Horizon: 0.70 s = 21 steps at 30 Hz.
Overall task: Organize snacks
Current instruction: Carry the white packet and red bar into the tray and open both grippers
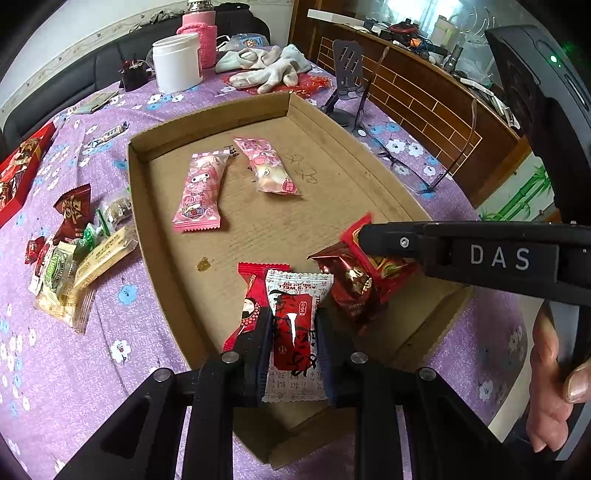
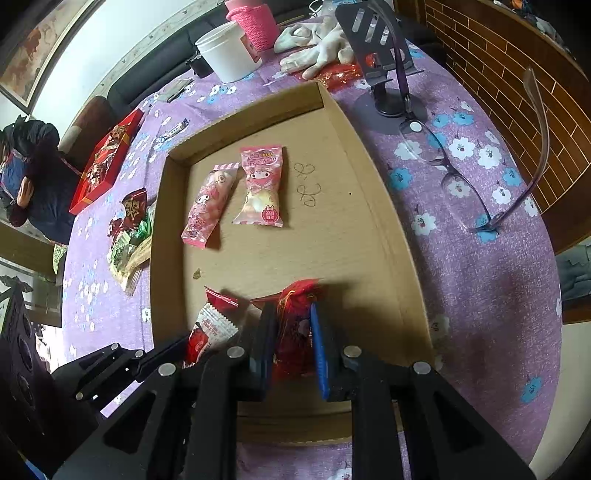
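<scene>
A shallow cardboard tray (image 1: pixel 332 177) (image 2: pixel 369 221) lies on the purple flowered cloth. Two pink snack packets (image 1: pixel 201 192) (image 1: pixel 267 166) lie at its far end; they also show in the right wrist view (image 2: pixel 208 205) (image 2: pixel 262 186). My left gripper (image 1: pixel 293 332) is shut on a white-and-red packet (image 1: pixel 293 314) over the tray's near end, beside a red packet with a face (image 1: pixel 249 302). My right gripper (image 2: pixel 293 332) is shut on a shiny red packet (image 2: pixel 295 325) (image 1: pixel 354 280) just to the right of it.
A pile of loose snacks (image 1: pixel 74 254) (image 2: pixel 131 236) lies left of the tray. A red box (image 2: pixel 107 158), white tub (image 1: pixel 177 62), pink bottle (image 1: pixel 199 33), gloves (image 1: pixel 266 66), phone stand (image 2: pixel 384 55) and glasses (image 2: pixel 454 173) lie around it.
</scene>
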{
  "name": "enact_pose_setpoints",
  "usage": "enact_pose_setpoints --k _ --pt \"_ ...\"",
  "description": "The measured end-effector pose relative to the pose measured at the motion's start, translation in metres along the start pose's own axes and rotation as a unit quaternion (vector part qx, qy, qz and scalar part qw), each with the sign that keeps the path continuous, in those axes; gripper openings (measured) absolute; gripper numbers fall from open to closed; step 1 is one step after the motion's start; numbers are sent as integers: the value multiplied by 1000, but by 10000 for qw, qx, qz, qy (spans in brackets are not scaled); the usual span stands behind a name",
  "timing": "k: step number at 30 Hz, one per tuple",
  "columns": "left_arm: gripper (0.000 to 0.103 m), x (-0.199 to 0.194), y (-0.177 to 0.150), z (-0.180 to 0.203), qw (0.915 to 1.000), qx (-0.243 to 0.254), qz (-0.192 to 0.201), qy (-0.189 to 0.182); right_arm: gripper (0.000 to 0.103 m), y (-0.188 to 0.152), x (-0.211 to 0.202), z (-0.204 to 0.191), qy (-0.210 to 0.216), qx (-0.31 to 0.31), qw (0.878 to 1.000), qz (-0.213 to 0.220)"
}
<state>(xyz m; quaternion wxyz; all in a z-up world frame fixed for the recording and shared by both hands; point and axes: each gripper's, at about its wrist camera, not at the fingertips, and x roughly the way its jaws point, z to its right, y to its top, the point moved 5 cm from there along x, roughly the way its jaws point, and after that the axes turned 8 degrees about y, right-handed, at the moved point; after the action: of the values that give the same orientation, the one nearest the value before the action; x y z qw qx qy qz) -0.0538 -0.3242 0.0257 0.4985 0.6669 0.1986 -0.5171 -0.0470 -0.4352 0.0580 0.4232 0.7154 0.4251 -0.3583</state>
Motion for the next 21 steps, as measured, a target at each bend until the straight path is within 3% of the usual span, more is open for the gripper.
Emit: enact_pose_setpoints --k 11,21 --pt "28 -15 1 4 9989 348 253 199 22 -1 -16 -6 -139 -16 9996 259" --pt "28 -33 -3 -16 9984 250 463 199 22 -5 -26 -24 -117 -8 9989 453"
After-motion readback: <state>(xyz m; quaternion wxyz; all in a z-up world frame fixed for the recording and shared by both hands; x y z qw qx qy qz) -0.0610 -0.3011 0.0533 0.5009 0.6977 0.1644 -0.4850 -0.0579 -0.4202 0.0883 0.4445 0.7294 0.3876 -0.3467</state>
